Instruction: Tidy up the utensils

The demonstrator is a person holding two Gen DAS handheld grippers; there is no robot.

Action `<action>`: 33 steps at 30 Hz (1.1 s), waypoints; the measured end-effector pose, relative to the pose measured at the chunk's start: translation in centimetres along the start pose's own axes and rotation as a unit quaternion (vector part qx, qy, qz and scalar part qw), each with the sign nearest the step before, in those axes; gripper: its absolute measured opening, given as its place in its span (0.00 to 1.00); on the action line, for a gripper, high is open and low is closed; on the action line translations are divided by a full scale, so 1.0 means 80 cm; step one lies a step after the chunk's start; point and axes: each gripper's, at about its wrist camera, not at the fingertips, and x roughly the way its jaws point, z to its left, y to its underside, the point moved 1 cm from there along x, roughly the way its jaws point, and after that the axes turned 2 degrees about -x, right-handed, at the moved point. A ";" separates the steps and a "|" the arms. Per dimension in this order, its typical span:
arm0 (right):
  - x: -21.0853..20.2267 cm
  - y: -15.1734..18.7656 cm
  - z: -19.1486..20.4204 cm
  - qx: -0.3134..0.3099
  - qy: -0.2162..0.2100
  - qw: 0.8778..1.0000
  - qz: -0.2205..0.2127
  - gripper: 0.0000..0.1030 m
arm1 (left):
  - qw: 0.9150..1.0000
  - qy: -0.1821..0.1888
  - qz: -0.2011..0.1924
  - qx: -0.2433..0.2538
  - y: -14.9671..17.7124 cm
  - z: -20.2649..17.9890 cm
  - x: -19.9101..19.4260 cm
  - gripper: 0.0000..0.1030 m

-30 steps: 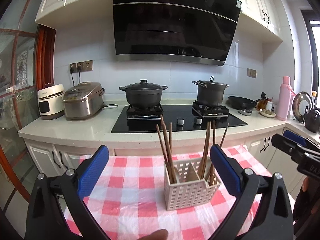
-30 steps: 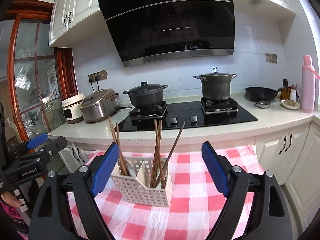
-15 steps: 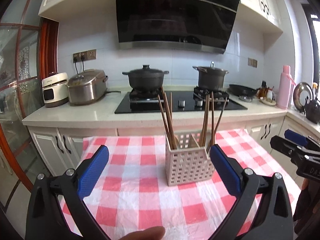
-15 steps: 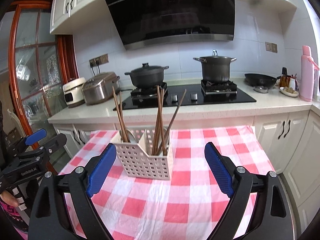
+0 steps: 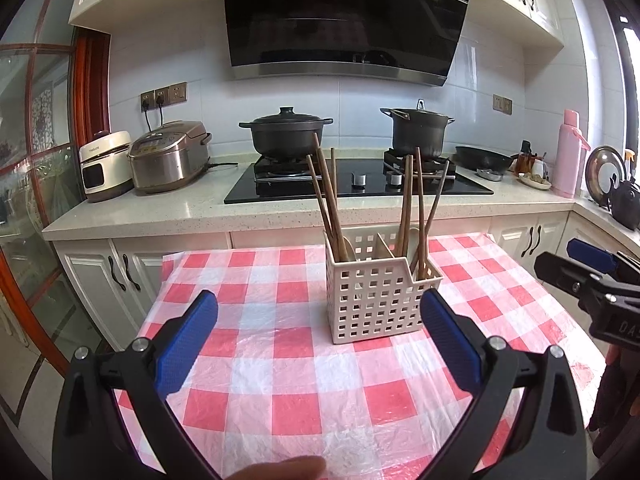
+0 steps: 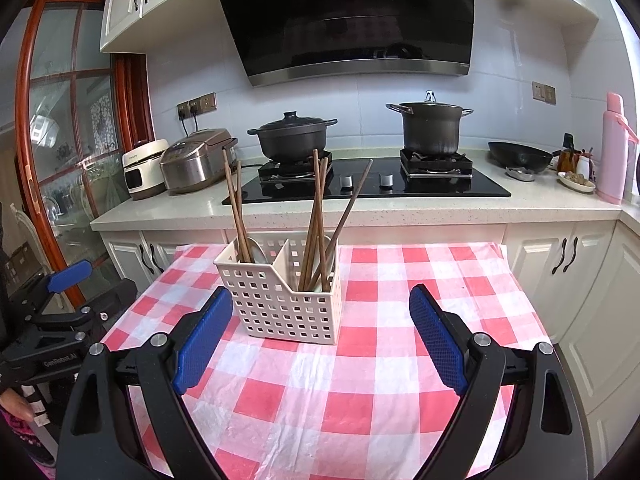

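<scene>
Chopsticks in the caddy, tips buried

Lower ends of the wooden chopsticks (image 5: 328, 200) vanish inside the white slotted caddy (image 5: 376, 300); they stand near-upright, fanning outward. Left gripper (image 5: 320, 344) and right gripper (image 6: 320, 336) both spread wide, holding nothing.

Two black pots (image 5: 286, 132) sit on the stove (image 5: 356, 182); a rice cooker (image 5: 170, 156) stands left.

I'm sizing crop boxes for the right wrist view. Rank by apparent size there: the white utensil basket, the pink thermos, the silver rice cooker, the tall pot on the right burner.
Largest to smallest as they appear:
1. white utensil basket, nearest the camera, so inflated
2. silver rice cooker and tall pot, too alike to separate
3. pink thermos, narrow, at the distorted edge
</scene>
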 end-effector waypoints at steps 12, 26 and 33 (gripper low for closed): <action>0.005 0.002 0.008 -0.005 -0.006 1.000 0.005 0.82 | 1.000 -0.003 -0.005 0.000 -0.002 0.001 -0.004 0.95; 0.003 0.002 0.005 0.000 -0.008 1.000 0.003 0.82 | 1.000 -0.003 -0.004 0.000 -0.002 0.000 -0.006 0.95; 0.004 0.004 0.004 0.000 -0.008 1.000 0.004 0.82 | 1.000 -0.003 -0.005 0.000 -0.002 0.001 -0.006 0.95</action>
